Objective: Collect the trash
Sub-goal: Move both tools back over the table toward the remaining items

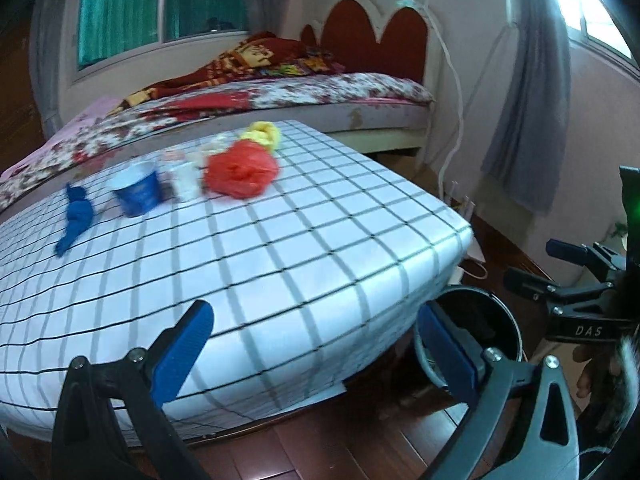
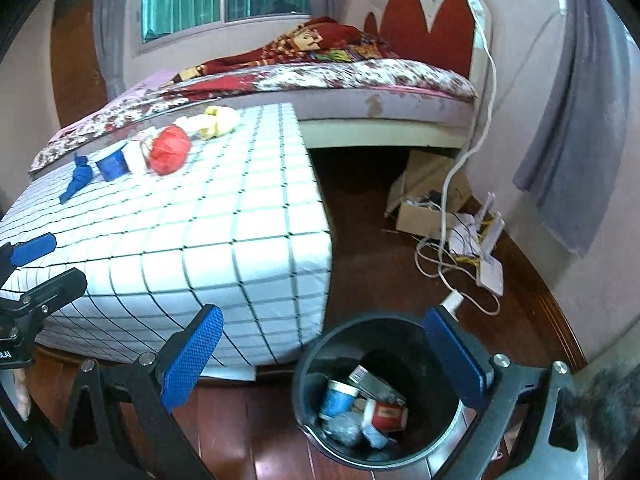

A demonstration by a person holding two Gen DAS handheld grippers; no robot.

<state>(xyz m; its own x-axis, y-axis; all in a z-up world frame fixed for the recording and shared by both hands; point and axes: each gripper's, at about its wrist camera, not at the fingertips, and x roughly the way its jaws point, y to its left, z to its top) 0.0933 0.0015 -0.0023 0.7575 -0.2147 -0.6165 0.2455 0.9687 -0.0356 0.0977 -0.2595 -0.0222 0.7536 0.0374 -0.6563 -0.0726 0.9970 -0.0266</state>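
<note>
Right gripper (image 2: 324,354) spread over bin (image 2: 440,446); contents partly hidden.

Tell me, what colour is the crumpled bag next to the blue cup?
Red. The crumpled bag shows best in the left wrist view.

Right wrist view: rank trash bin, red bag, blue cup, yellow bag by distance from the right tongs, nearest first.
1. Trash bin, on the floor directly under the right tongs.
2. Red bag, mid-table, left.
3. Blue cup, left of the red bag; close to call with it.
4. Yellow bag, far table edge.
</note>
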